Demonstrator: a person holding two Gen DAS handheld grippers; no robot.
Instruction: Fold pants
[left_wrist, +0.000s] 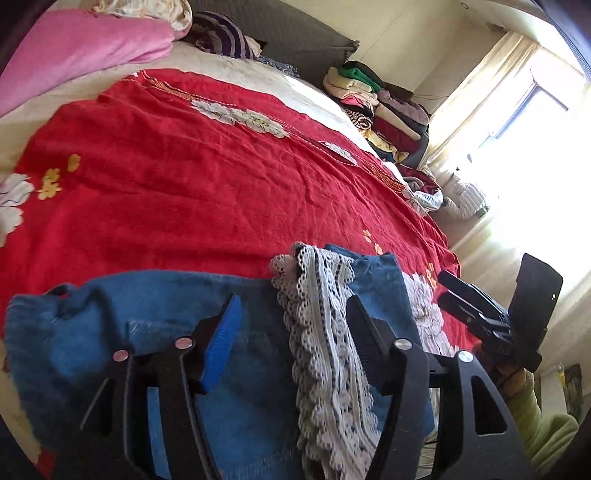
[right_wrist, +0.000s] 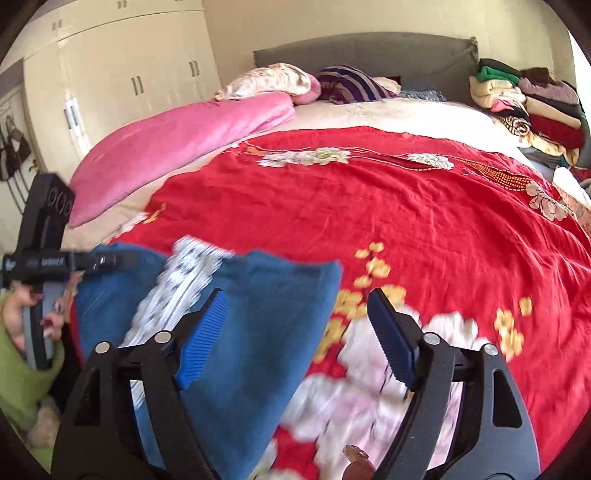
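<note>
While the bed (right_wrist: 369, 110) takes up nearly everything in both views, most of it is covered by a big red floral bedspread (left_wrist: 184, 184), with a pale sheet showing past its far edge. On the far side there's a pink blanket (right_wrist: 177, 140) folded along the bed, plus a striped pillow (right_wrist: 351, 85) up against the grey headboard (right_wrist: 369, 51). No real containers anywhere as far as I can tell; the closest thing is a loose stack of folded clothes (left_wrist: 380, 107) piled at the corner by the headboard, lots of colours, green on top. Cream wardrobe (right_wrist: 122, 74) doors fill the wall behind in the right wrist view, and a bright curtained window (left_wrist: 517, 122) sits beside the bed in the left one.

Now the pants (left_wrist: 229, 332): blue denim, lying on the near edge of the bedspread, with a white lace trim (left_wrist: 325, 332) running across them. They look bunched rather than flat, though the right wrist view is motion-blurred there.

Left gripper (left_wrist: 293, 336) sits low over the denim, jaws spread wide apart with nothing pinched, lace between them. Right gripper (right_wrist: 297, 332) is also spread wide, holding nothing, one finger over the pants' edge and the other over the bedspread's white flower.
</note>
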